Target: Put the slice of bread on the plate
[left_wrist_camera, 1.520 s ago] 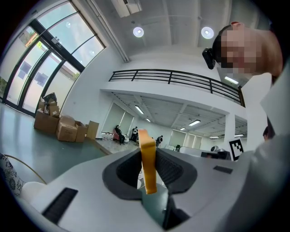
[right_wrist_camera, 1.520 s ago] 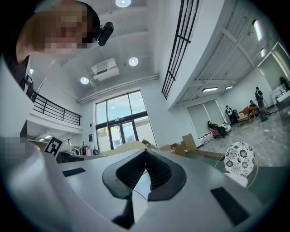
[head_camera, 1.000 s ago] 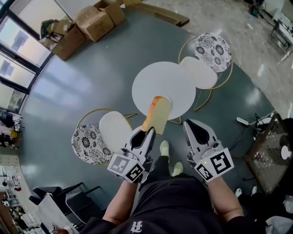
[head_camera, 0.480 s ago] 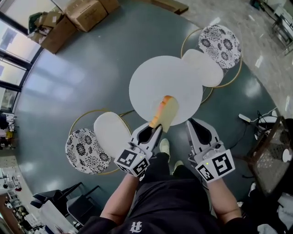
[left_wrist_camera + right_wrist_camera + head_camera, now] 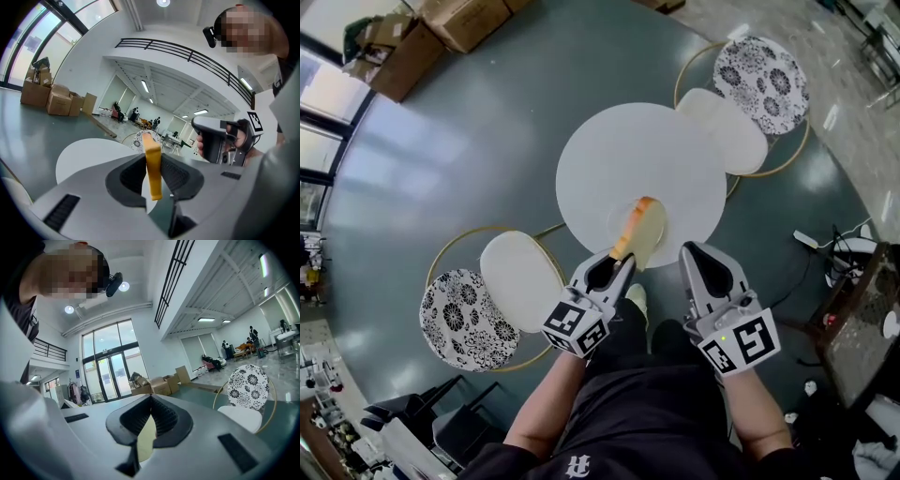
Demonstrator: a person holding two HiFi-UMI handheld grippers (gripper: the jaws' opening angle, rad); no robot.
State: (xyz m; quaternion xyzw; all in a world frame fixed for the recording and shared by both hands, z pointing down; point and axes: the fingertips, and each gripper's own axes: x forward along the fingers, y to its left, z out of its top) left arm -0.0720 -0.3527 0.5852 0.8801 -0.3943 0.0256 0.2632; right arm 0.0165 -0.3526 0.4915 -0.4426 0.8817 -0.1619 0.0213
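Bread slice (image 5: 639,228), which we keep clamped on edge in the left gripper (image 5: 622,260) over the plate (image 5: 612,219), apparently ready to lay down; right gripper (image 5: 694,251) closed, empty, spare.

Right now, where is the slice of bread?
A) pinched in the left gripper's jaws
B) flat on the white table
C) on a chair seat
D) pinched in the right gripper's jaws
A: the slice of bread stands edge-on between the jaws of the left gripper.
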